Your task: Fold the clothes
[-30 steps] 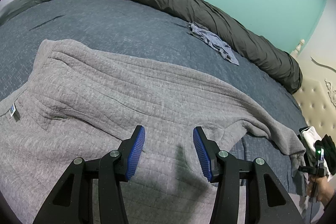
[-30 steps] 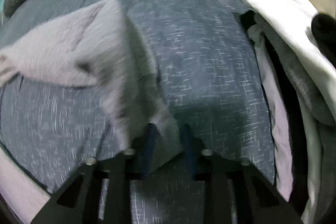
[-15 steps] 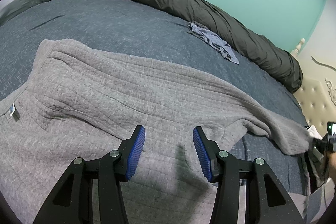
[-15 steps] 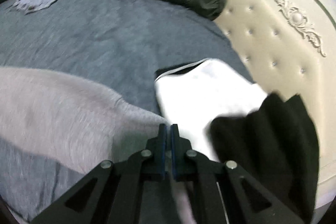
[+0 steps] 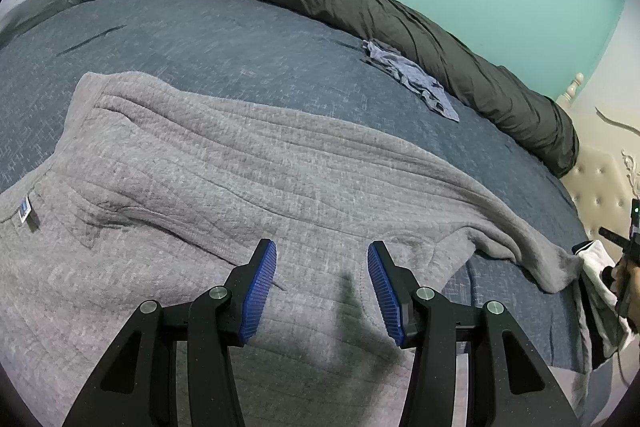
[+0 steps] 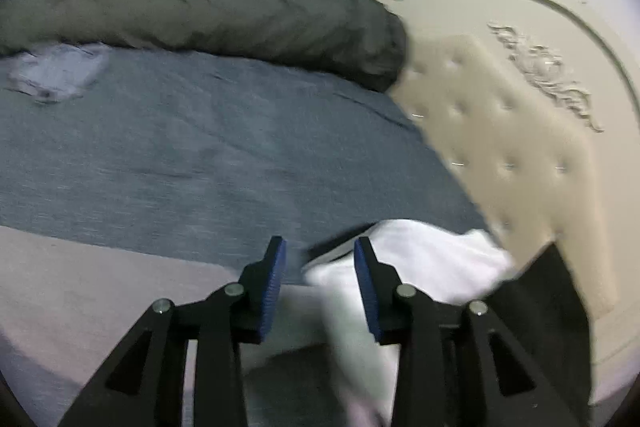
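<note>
In the left wrist view, the left tongs (image 5: pixel 322 287) hang agape and empty at the bottom centre over the grey sweater (image 5: pixel 240 187), spread across the blue bed (image 5: pixel 240 39). In the right wrist view, the right tongs (image 6: pixel 320 283) gape too, holding nothing, above white clothing (image 6: pixel 420 259) at lower right, the sweater's sleeve (image 6: pixel 80 275) at lower left.

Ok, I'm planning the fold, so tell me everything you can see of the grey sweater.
The grey sweater is a thick, ribbed-looking knit, spread flat across the blue bedspread. One sleeve stretches toward the white garment. A small blue tag shows at its left edge. The open left gripper hovers above it, casting a shadow; neither gripper holds it.
</note>
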The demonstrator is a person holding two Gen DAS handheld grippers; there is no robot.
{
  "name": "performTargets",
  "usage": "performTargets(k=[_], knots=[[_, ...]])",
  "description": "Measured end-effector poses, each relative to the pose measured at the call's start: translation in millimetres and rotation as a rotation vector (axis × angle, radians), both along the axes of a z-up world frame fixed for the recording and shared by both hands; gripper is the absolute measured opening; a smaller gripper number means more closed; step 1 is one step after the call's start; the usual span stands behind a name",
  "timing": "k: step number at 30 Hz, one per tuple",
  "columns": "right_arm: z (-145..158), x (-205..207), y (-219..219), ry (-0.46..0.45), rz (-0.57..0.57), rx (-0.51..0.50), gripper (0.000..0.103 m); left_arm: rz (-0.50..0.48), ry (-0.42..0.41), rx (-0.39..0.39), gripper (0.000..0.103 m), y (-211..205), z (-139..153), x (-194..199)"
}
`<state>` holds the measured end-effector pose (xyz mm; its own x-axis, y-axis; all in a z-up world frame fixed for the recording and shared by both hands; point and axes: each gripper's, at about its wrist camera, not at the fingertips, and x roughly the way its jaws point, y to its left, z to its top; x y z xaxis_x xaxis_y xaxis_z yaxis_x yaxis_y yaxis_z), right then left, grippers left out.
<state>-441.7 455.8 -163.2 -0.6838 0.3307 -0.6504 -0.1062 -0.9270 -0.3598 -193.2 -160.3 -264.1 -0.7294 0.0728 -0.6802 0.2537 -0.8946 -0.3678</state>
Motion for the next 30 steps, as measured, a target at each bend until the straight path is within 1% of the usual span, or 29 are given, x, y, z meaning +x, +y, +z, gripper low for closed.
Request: performTargets(k=[4, 10, 11, 12, 15, 16, 18, 21, 25, 28, 30], knots=[[-19.1, 28.2, -50.0, -0.036, 0.147, -0.132, 0.043, 0.008, 0.007, 0.001, 0.052, -8.4, 6.8, 10.1], [-55.4, 75.4, -118.3, -0.105, 0.325, -0.319, 0.043, 0.05, -0.002, 0.009, 0.053, -40.6, 17.0, 29.6], [-62.3, 85.1, -126.7, -0.117, 0.338, -0.357, 0.043, 0.06, -0.005, 0.015, 0.057, -46.9, 18.8, 32.1], [-67.4, 95.9, -134.4, -0.127, 0.348, -0.392, 0.043, 0.07, -0.006, 0.023, 0.059, -54.8, 21.6, 35.8], [-78.4, 130.5, -155.9, -0.152, 0.374, -0.494, 0.045, 0.111, 0.002, 0.052, 0.06, -79.9, 32.4, 51.2], [-82.1, 142.1, -163.1, -0.16, 0.383, -0.527, 0.046, 0.126, 0.007, 0.05, 0.061, -86.7, 35.9, 58.1], [-90.0, 171.7, -181.8, -0.176, 0.412, -0.553, 0.046, 0.159, 0.01, 0.038, 0.065, -100.3, 41.0, 73.4], [-96.7, 206.0, -193.0, -0.173, 0.427, -0.618, 0.046, 0.207, 0.009, 0.026, 0.065, -119.3, 44.8, 96.8], [-104.6, 240.4, -198.4, -0.177, 0.407, -0.718, 0.049, 0.262, 0.01, 0.009, 0.066, -138.4, 46.1, 123.1], [-108.4, 257.6, -202.9, -0.171, 0.415, -0.753, 0.049, 0.311, -0.012, -0.009, 0.067, -153.3, 37.9, 141.4], [-109.5, 266.9, -206.8, -0.174, 0.42, -0.759, 0.049, 0.34, -0.037, -0.005, 0.067, -162.9, 28.8, 150.1]])
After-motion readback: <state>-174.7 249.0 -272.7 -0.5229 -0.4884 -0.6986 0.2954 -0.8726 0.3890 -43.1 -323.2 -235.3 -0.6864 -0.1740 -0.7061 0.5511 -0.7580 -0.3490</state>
